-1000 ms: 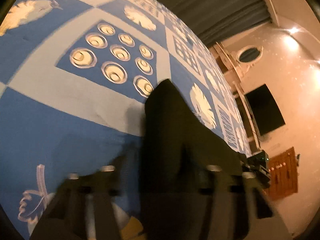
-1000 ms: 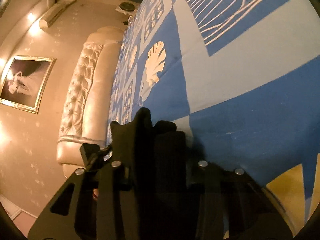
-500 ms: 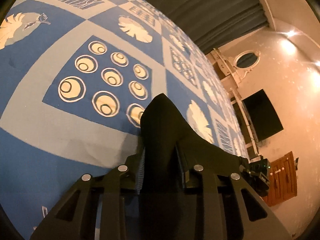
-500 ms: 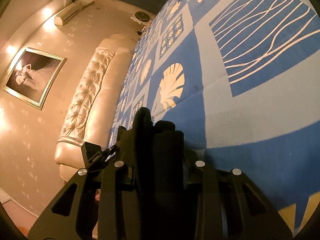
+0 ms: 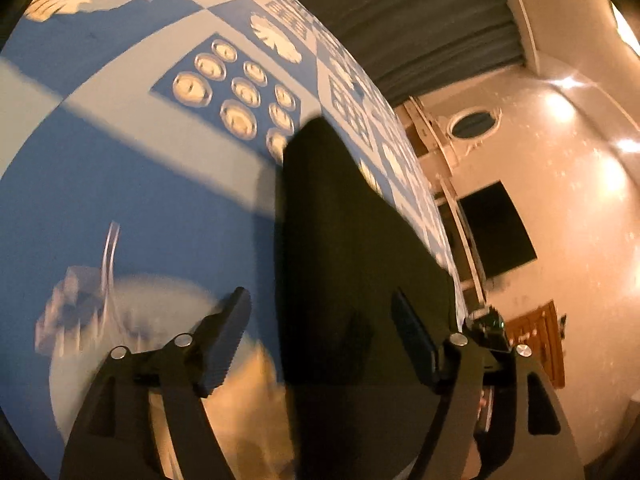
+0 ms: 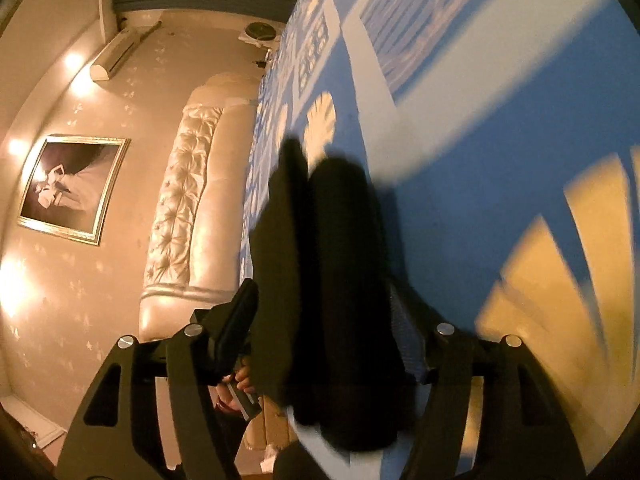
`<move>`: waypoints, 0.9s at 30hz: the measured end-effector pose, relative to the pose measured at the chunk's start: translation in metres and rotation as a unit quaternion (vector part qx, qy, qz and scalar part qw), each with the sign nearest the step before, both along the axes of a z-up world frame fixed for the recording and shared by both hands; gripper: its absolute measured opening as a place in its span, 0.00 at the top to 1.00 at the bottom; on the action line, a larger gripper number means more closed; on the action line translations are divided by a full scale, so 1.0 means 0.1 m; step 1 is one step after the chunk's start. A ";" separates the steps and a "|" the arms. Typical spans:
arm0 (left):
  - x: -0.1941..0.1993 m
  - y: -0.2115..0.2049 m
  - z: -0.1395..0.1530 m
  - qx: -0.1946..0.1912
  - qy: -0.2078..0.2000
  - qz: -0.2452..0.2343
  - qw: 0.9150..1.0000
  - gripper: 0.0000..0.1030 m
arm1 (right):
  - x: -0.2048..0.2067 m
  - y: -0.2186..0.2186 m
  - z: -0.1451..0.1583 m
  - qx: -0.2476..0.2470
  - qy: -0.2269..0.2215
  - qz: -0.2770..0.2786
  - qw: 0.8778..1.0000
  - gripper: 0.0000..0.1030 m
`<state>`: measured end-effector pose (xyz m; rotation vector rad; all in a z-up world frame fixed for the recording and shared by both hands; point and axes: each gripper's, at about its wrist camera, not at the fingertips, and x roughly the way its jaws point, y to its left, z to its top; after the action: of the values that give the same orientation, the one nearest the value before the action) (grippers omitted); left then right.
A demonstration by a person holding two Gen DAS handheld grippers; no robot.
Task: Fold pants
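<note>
Both claws, the left claw (image 5: 320,332) and the right claw (image 6: 324,320), are spread wide around the dark black cloth pants (image 5: 352,240); the pants should be laid flat on the blue patterned bed cover (image 5: 140,200).

Counts: one pants (image 5: 352,248), dark, on one bed (image 5: 120,184). Two claws, left (image 5: 326,344) and right (image 6: 324,332). One framed picture (image 6: 72,188), one headboard (image 6: 188,200), one oval mirror (image 5: 474,123), far right.
</note>
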<state>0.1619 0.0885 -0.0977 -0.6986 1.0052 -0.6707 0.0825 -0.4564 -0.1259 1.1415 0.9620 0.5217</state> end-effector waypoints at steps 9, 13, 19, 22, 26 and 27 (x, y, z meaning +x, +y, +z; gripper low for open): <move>-0.40 -0.28 0.00 0.013 -0.009 -0.041 0.999 0.24 | -0.35 0.13 -0.06 0.002 0.000 0.003 1.000 0.66; -0.38 -0.29 -0.06 0.031 0.009 -0.042 0.999 0.57 | -0.41 0.16 -0.02 -0.013 -0.010 0.002 1.000 0.71; -0.32 -0.30 -0.10 0.041 -0.010 -0.058 0.997 0.59 | -0.47 0.15 -0.15 0.003 -0.012 -0.008 1.000 0.73; -0.34 -0.30 -0.10 0.038 -0.017 -0.051 0.998 0.54 | -0.48 0.14 -0.17 0.012 -0.010 -0.004 1.000 0.73; -0.38 -0.34 -0.06 0.033 -0.018 -0.051 0.998 0.33 | -0.46 0.08 -0.16 0.028 -0.002 0.000 1.000 0.64; -0.40 -0.37 -0.04 0.034 -0.022 -0.055 0.998 0.24 | -0.48 0.05 -0.14 0.029 0.001 -0.002 1.000 0.62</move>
<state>0.1224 0.0514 -0.1018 -0.5698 1.0260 -0.7426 0.0344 -0.4511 -0.1395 1.1956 0.9522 0.5484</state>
